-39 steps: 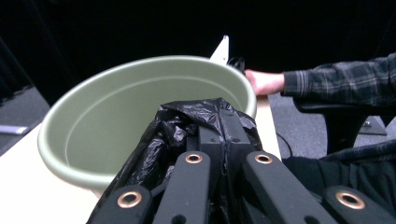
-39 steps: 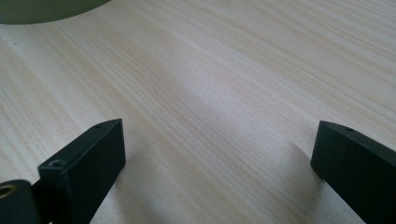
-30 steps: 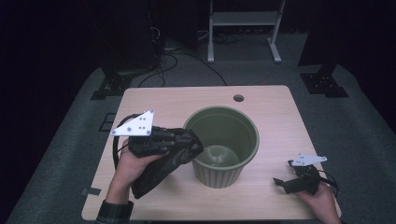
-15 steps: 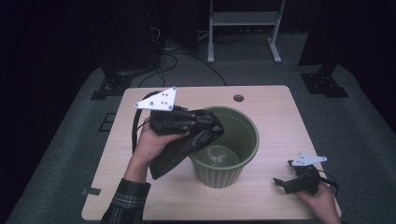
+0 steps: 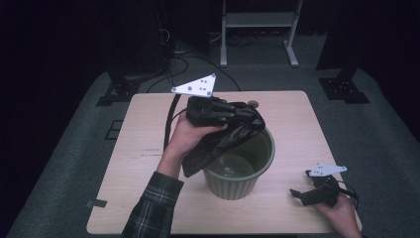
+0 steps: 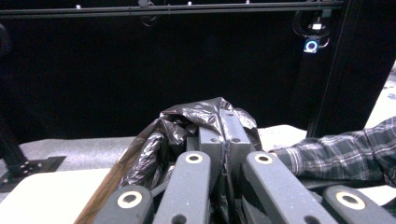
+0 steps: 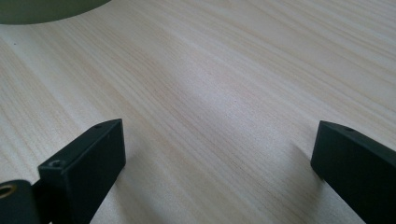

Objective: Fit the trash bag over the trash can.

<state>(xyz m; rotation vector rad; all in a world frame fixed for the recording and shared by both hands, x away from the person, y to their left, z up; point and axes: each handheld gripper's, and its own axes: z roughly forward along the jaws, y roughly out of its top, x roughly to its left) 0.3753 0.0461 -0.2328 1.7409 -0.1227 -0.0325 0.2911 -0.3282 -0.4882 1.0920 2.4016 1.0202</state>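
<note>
Left claw (image 5: 236,115), clamped on crumpled black plastic bin bag (image 5: 218,144), has swung from left of ribbed green plastic bin (image 5: 247,173) to above its rim; lining likely next. Right claw (image 5: 304,194) wide, idle on pale wooden surface (image 5: 138,148).

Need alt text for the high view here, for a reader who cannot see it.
The left gripper, jaws shut on a crumpled black plastic bag, holds it over the rim of a green bin on a light wooden table. The right gripper rests open on the table near the right front corner.
</note>
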